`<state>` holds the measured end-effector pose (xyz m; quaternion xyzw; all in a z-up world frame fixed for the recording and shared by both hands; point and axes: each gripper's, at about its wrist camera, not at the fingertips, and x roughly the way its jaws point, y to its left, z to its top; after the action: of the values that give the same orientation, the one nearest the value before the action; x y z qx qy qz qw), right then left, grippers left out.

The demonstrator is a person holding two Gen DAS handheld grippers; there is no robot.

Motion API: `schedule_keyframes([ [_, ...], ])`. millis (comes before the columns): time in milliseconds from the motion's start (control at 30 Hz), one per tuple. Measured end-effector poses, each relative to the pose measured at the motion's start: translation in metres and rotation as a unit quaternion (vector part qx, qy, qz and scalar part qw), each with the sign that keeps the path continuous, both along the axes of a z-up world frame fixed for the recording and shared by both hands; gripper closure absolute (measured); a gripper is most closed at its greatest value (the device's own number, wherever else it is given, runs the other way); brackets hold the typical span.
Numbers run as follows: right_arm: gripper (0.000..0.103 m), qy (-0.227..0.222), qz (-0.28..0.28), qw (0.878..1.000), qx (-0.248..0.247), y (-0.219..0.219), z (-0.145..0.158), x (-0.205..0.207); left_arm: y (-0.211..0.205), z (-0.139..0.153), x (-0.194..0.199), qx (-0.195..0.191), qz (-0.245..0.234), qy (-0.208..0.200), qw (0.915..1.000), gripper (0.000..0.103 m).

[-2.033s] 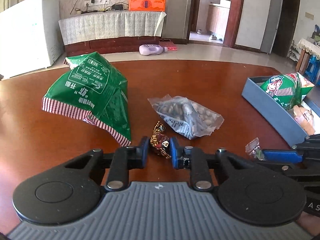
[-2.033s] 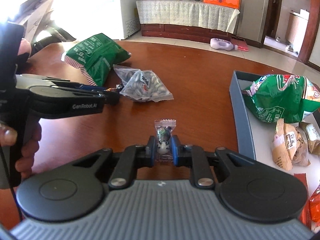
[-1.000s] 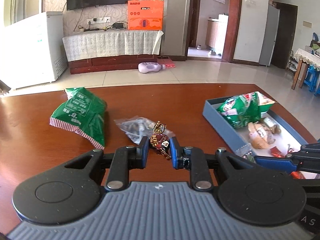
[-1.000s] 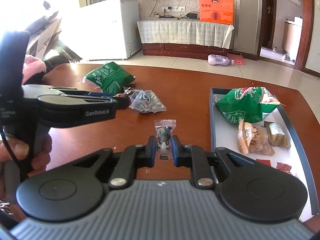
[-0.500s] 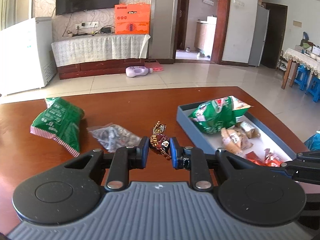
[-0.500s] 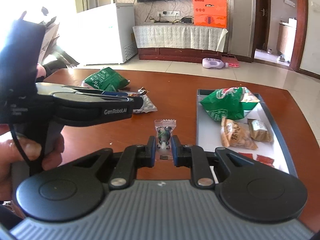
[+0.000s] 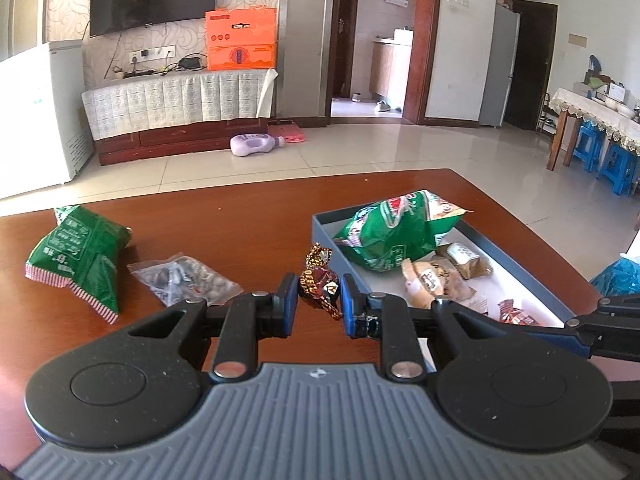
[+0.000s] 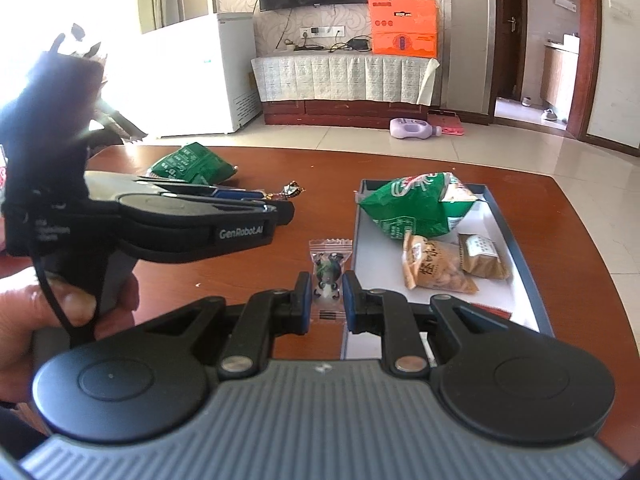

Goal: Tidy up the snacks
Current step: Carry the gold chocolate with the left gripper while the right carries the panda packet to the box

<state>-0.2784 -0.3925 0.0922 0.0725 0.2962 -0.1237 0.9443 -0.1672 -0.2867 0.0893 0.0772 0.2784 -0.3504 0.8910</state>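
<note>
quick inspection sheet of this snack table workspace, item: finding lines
surface: brown wooden table, mostly bare.
job's things: grey tray holds a green bag and small packets; another green bag and a clear nut bag lie on the table.
clutter: nothing seen on the table.
grippers: left gripper shut on a brown foil candy; right gripper shut on a clear-wrapped candy.
cables: wires on the far sideboard.
surroundings: purple bottle on the floor.

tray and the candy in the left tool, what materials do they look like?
Tray: looks like rigid paperboard, a box lid perhaps; matte grey-blue walls, thin straight edges, white floor. Cannot confirm.
Candy in the left tool: crinkled metallic foil or film wrapper, brown-red with gold print, glossy, twisted end.
</note>
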Motion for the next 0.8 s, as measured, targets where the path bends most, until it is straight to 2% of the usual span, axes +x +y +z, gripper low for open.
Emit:
schedule_keyframes([
  [800,0.084,0.002,-0.037,0.999,0.003,-0.041,-0.004,-0.026,-0.062,-0.013,-0.012,-0.007,-0.042,0.012,0.999,0.076],
])
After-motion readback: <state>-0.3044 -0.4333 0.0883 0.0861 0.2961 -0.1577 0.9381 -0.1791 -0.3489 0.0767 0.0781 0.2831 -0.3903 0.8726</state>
